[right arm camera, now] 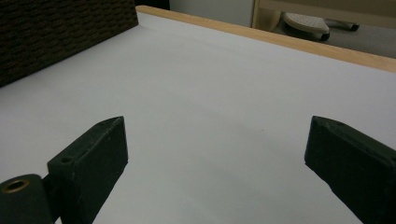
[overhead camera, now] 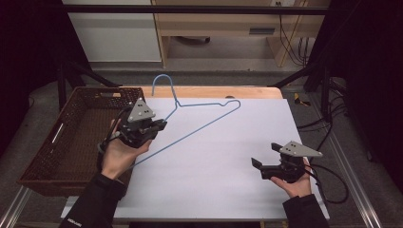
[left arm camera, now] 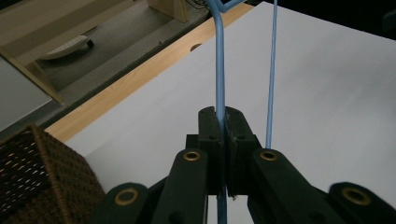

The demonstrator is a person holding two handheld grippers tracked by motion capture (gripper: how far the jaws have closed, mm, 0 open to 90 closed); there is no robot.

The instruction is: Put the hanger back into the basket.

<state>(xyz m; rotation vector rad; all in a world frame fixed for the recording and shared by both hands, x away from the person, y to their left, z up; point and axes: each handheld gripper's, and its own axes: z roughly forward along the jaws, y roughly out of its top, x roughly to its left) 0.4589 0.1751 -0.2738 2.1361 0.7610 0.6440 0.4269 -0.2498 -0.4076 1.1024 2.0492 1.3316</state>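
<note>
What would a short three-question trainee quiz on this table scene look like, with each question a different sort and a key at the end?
1. True or false: the left gripper is shut on the blue wire hanger.
2. Multiple choice: where does the brown wicker basket sit? A) at the table's left side B) at the table's right side C) in the middle of the white sheet
3. Fill the gap: the right gripper has its fingers ____ with nothing between them.

Key
1. True: in the left gripper view the wire runs between the closed fingers.
2. A
3. open, above the white sheet
</note>
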